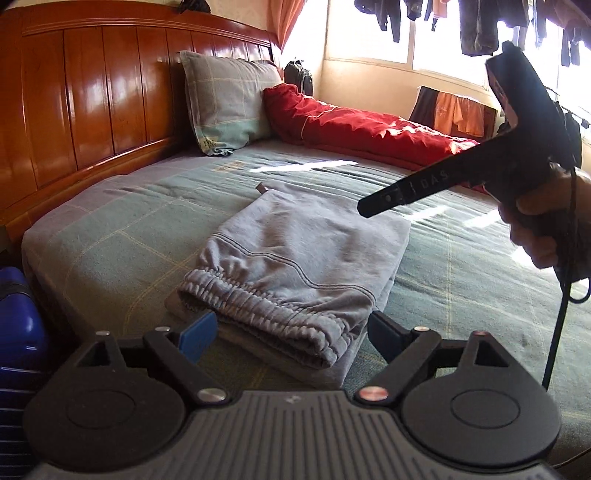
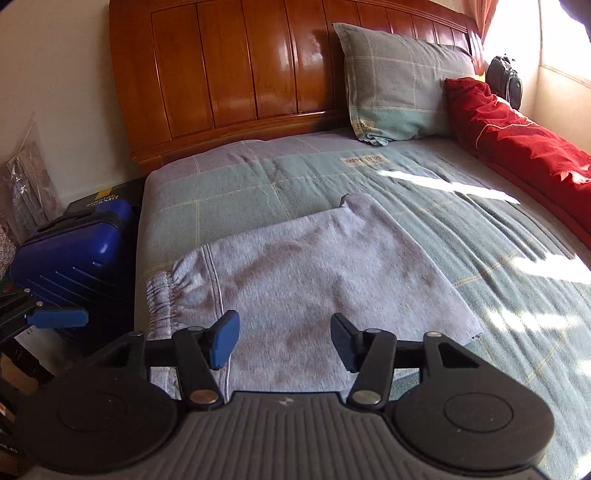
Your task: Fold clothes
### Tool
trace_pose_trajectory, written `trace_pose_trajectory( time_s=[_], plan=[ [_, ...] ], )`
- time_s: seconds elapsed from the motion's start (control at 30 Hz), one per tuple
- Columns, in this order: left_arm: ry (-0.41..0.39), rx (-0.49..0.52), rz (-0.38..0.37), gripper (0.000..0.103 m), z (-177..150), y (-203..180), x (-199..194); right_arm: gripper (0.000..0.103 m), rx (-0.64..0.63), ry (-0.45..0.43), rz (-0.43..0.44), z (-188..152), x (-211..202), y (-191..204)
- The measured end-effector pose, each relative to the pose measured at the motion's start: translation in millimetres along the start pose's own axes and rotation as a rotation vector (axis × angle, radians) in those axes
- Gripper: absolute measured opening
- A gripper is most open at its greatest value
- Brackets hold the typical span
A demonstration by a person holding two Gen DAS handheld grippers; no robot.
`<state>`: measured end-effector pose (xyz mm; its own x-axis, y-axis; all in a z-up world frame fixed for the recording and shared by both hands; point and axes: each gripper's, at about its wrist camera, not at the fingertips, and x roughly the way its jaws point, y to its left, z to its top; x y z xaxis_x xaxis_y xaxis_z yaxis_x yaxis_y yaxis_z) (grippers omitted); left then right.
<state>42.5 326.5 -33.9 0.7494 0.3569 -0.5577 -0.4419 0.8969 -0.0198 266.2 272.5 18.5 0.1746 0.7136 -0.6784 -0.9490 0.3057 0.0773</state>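
The suitcase (image 1: 16,325), left of the left gripper (image 1: 291,332), was cut by the picture's edge. The garment's (image 1: 291,258) near edge ran under that gripper's body, hidden. Ahead and to the right, the hanging clothes (image 1: 480,22) were cropped at the top and washed out by window glare. The pillow's (image 2: 402,85) label was too small to read.

Grey sweatpants (image 1: 295,251) lie folded flat on bed (image 1: 461,266).

bare bedspread (image 2: 424,229) right, suitcase (image 2: 74,251) blocking left
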Motion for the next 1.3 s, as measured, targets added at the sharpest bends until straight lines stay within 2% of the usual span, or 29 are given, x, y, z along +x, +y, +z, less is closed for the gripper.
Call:
trace_pose_trajectory(
  time_s=[0.03, 0.13, 0.23, 0.37, 0.47, 0.57, 0.7, 0.9, 1.0, 1.1, 1.23, 1.3],
  plan=[
    [-0.01, 0.011, 0.015, 0.09, -6.7, 0.6, -1.4, 0.014, 0.002, 0.002, -0.003, 9.7, 6.8, -3.0],
    [-0.011, 0.002, 0.062, 0.091, -30.4, 7.3, 1.4, 0.014, 0.006, -0.037, -0.041, 41.6, 33.1, -18.2],
    [0.013, -0.071, 0.075, 0.091, -49.4, 19.7, 11.2, 0.014, 0.065, -0.038, -0.077, 70.6, 76.1, -42.3],
    [0.027, -0.168, 0.023, 0.091, -64.9, 34.0, 23.0, 0.015, 0.101, 0.016, -0.116, 88.9, 140.9, -62.9],
    [0.016, -0.185, -0.044, 0.091, -68.2, 37.2, 29.7, 0.015, 0.104, 0.059, -0.133, 92.2, 182.8, -68.2],
    [-0.019, -0.17, -0.099, 0.091, -64.2, 38.9, 31.0, 0.015, 0.107, 0.103, -0.106, 89.9, 210.7, -65.8],
    [-0.081, -0.167, -0.172, 0.091, -56.5, 43.3, 25.4, 0.017, 0.12, 0.014, 0.085, 85.5, 188.8, -62.1],
    [-0.13, -0.118, -0.309, 0.091, -40.1, 37.8, 30.3, 0.021, 0.053, 0.079, 0.098, 75.6, 140.2, -46.1],
    [-0.141, -0.1, -0.371, 0.091, -35.0, 32.0, 42.4, 0.027, 0.009, 0.139, 0.112, 66.3, 128.6, -41.9],
    [-0.138, -0.083, -0.383, 0.091, -30.2, 26.4, 52.8, 0.03, -0.026, 0.189, 0.104, 55.5, 131.9, -40.9],
    [-0.138, -0.04, -0.411, 0.091, -25.5, 18.2, 61.8, 0.031, -0.004, 0.182, 0.127, 48.4, 133.8, -46.9],
    [-0.106, -0.025, -0.409, 0.092, -28.4, 14.7, 64.5, 0.031, 0.008, 0.173, 0.134, 46.4, 132.8, -49.5]
  ],
)
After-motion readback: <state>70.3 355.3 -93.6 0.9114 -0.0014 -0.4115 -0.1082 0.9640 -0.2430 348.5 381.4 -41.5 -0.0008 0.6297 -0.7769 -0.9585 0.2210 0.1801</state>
